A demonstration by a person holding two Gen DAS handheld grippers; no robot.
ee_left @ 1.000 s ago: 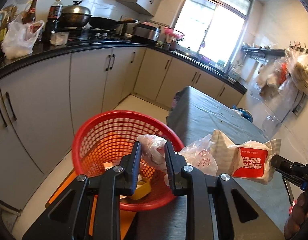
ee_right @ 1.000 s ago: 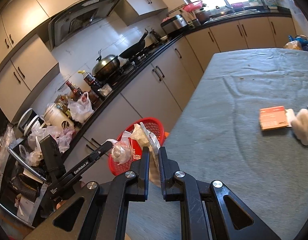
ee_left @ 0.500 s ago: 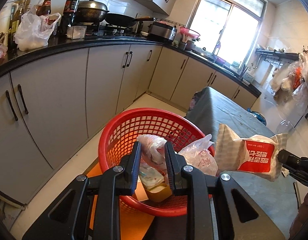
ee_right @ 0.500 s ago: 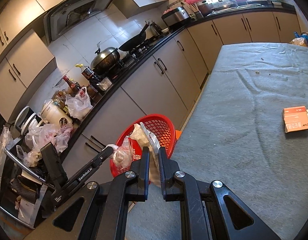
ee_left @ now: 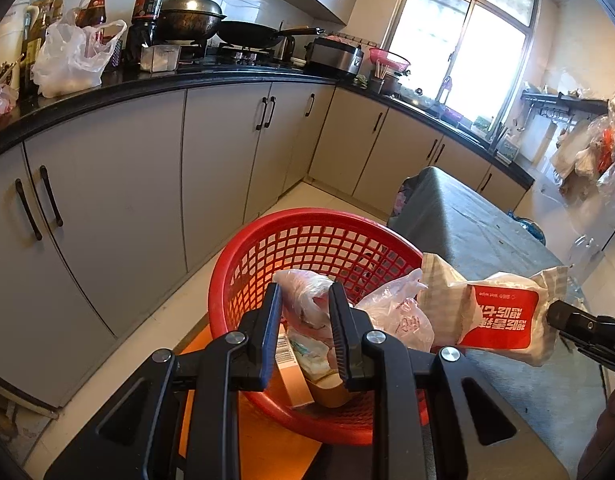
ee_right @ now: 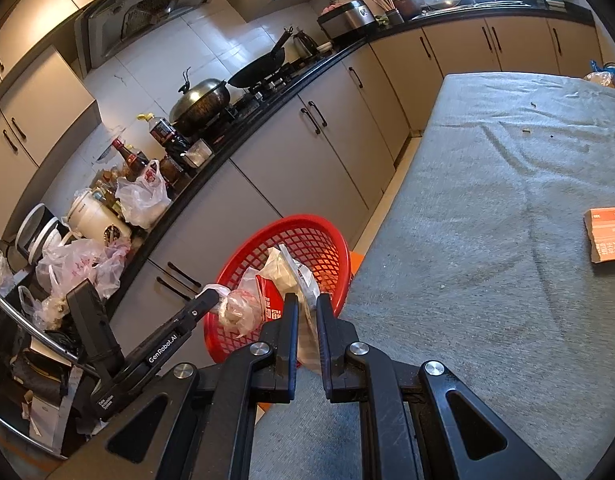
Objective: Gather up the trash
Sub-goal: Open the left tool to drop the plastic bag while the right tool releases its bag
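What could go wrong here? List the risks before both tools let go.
1. The red-and-white wrapper in the right tool hangs over the red basket rim beside the table; released now, it may fall outside.
2. The crumpled plastic bag in the left tool may cling to the pads.

Saw crumpled clear plastic bag (ee_left: pixel 307 296) pinched in my left gripper (ee_left: pixel 304 300) above red mesh basket (ee_left: pixel 243 264). White wrapper with red label (ee_left: pixel 495 316) hung from my right gripper (ee_right: pixel 306 312) over basket rim. Box and scraps lay inside basket. Orange box (ee_right: pixel 609 234) lay flat on table.
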